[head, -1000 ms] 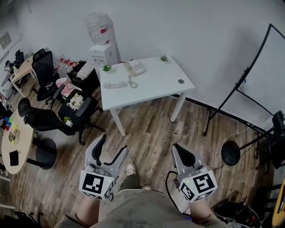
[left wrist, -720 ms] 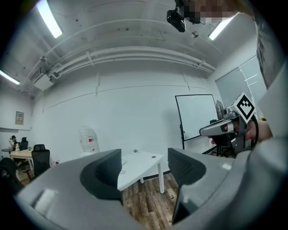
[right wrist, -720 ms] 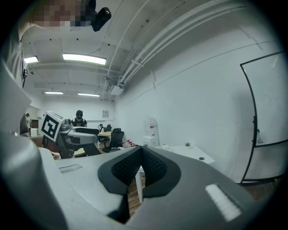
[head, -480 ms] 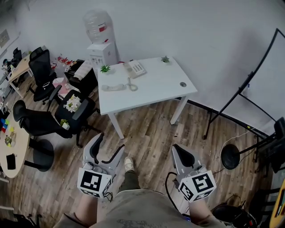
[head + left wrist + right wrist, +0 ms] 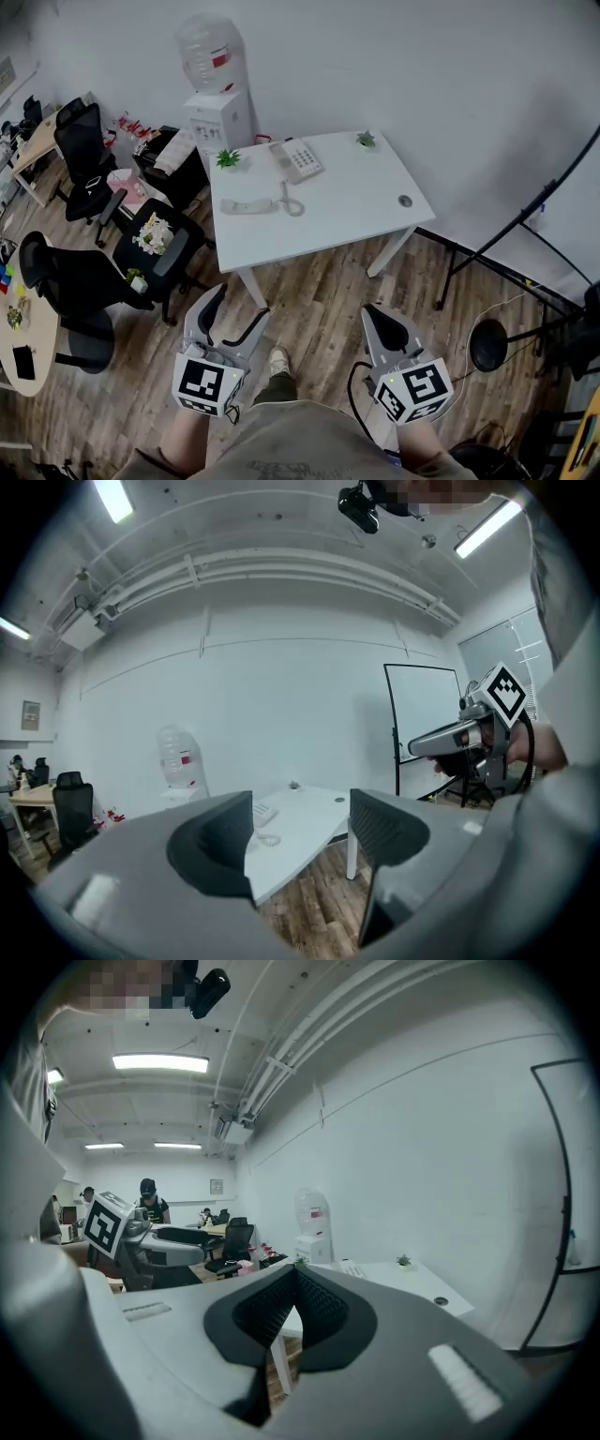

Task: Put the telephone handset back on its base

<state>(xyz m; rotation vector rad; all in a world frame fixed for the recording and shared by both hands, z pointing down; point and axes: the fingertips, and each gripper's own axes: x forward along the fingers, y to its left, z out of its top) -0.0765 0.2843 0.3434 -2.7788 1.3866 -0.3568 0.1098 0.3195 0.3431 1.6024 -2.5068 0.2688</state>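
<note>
A white telephone base (image 5: 298, 160) sits at the back of a white table (image 5: 347, 192). Its handset (image 5: 244, 206) lies off the base near the table's left front, joined by a coiled cord (image 5: 292, 202). Both grippers hang over the wooden floor, short of the table and apart from the phone. My left gripper (image 5: 239, 307) is open with nothing between its fingers; in the left gripper view the table (image 5: 300, 832) and the phone base (image 5: 265, 811) show through the gap. My right gripper (image 5: 373, 313) is shut and empty, its pads (image 5: 309, 1302) meeting at the tip.
A water dispenser (image 5: 217, 94) stands behind the table's left corner. Black office chairs (image 5: 70, 272) and a round wooden table (image 5: 23, 323) fill the left. Two small plants (image 5: 228, 157) (image 5: 366, 140) sit on the table. A black stand (image 5: 511, 239) and cables lie at right.
The table and phone have come closer and lower in the head view as both grippers moved forward toward it. Left jaws stay open, right jaws stay shut.
</note>
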